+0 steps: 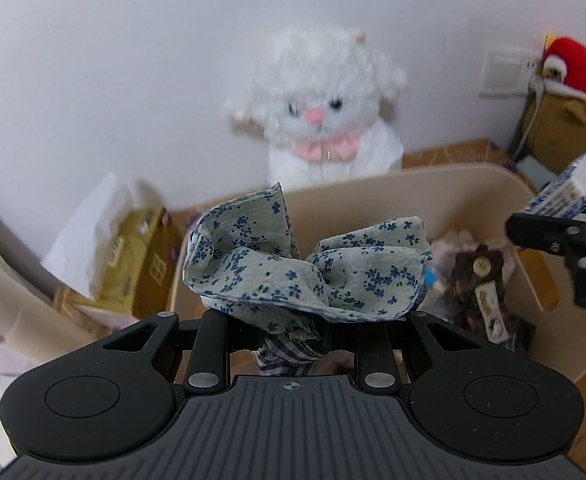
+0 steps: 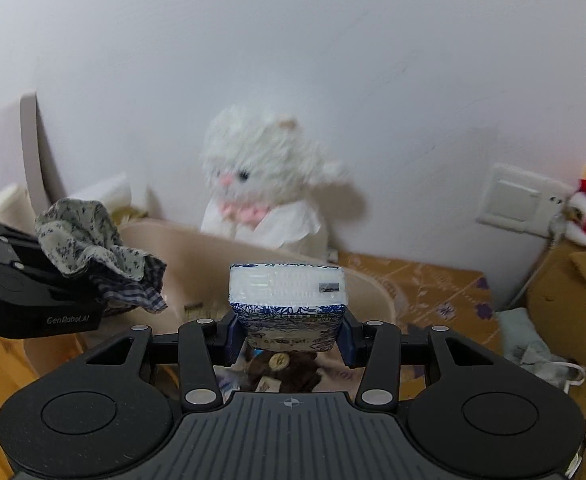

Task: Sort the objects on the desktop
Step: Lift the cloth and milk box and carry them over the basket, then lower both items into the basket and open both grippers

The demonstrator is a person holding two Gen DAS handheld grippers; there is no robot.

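Left gripper [image 1: 293, 330]: clamped on floral cloth [image 1: 305, 268], bunched above the beige bin [image 1: 473, 184]
Right gripper [image 2: 289, 338]: clamped on tissue pack [image 2: 289, 300], over the same bin
Bin contents: brown plush item [image 1: 481, 280]
Behind bin: white plush cat [image 1: 325, 108] against wall

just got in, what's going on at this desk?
A person is sorting desk clutter into a beige bin with two handheld tongs. The left tongs grip a bunched floral cloth over the bin; the right tongs clamp a blue-and-white tissue pack above it too. A brown item already lies inside the bin. A white plush cat sits behind against the wall. Nothing has been released yet.
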